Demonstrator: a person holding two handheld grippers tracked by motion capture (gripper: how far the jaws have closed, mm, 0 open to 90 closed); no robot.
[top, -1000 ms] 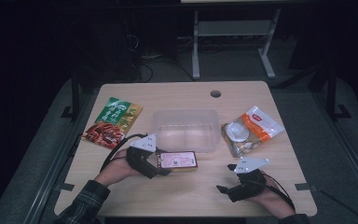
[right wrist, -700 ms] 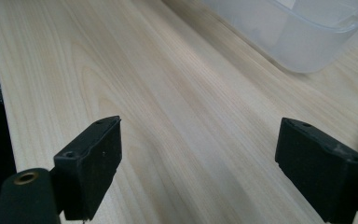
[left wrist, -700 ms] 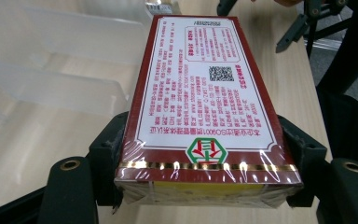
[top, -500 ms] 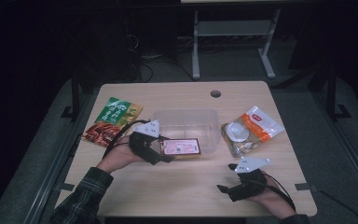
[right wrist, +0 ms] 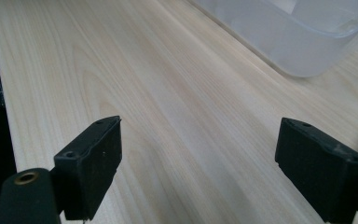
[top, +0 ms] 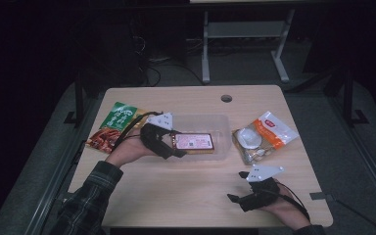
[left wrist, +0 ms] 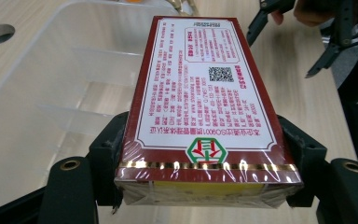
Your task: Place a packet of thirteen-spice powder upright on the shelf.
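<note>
Black jaws of right gripper [top: 240, 196] spread wide, holding nothing, resting idle on bare wooden table [top: 186, 191] at near right edge; same gap showing in right gripper view [right wrist: 198, 154] with only wood grain between the pads. Hand low, forearm entering from bottom, pointing left across the table.

Farther in, left gripper [top: 176, 147] clamping the near end of red shrink-wrapped box [top: 194, 142], printed label facing up, QR code visible [left wrist: 200, 102]. Jaws pinching both long sides, box flat and level. Box hanging over the clear plastic bin [top: 223, 122], seemingly just inside the near rim, not yet resting on the floor as far as can be told. Left forearm in plaid sleeve [top: 85, 196] reaching diagonally forward and right, wrist roughly level.

Step in hand, by judgement: placing the box into the bin. Next move probably calling for lowering until the box sits on the bin floor, then opening the jaws and backing out without snagging the wall.

Beyond: green-and-red snack bag [top: 115, 125] left of bin, white-and-orange packet [top: 262, 137] right of it, both untouched.
</note>
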